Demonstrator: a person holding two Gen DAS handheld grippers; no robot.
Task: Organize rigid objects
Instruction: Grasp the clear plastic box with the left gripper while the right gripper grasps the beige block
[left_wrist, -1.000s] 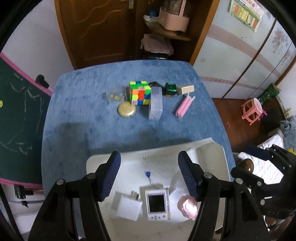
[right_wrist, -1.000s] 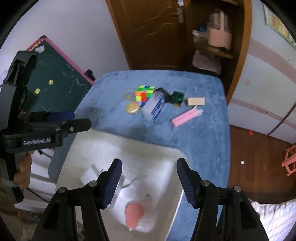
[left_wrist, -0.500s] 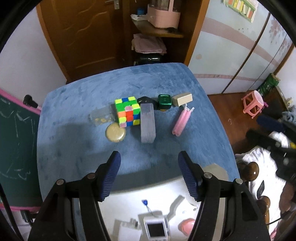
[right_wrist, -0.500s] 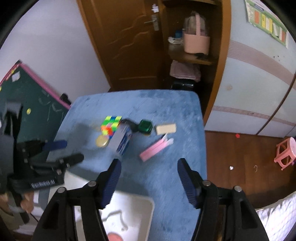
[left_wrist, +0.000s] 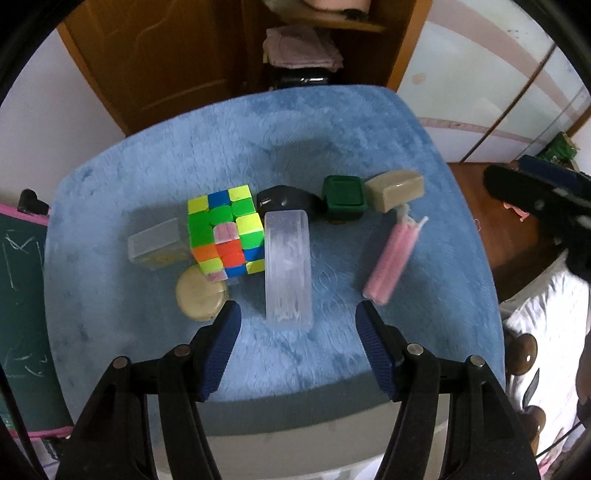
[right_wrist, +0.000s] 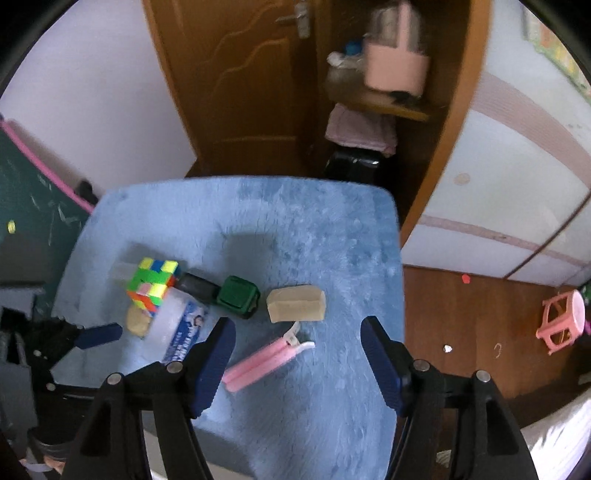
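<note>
Blue plush table (left_wrist: 332, 140) holds everything. Long clear box (left_wrist: 288, 267) lies at centre, right beside the puzzle cube (left_wrist: 225, 230). Pink clip (left_wrist: 391, 264) to the right, tan block (left_wrist: 394, 189) and green box (left_wrist: 343, 197) at far right. Round tan disc (left_wrist: 199, 297) near-left. Left gripper (left_wrist: 297, 321) spread wide, empty, hanging just near of the clear box; right gripper (right_wrist: 297, 339) also released, over the pink clip.

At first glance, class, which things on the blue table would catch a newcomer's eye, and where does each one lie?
The bright multicoloured puzzle cube stands out first, left of centre on the blue table. Beside it on its right lies a long clear plastic box, pointing toward the open left gripper. Farther right lies a pink clip, below a tan block.
</note>
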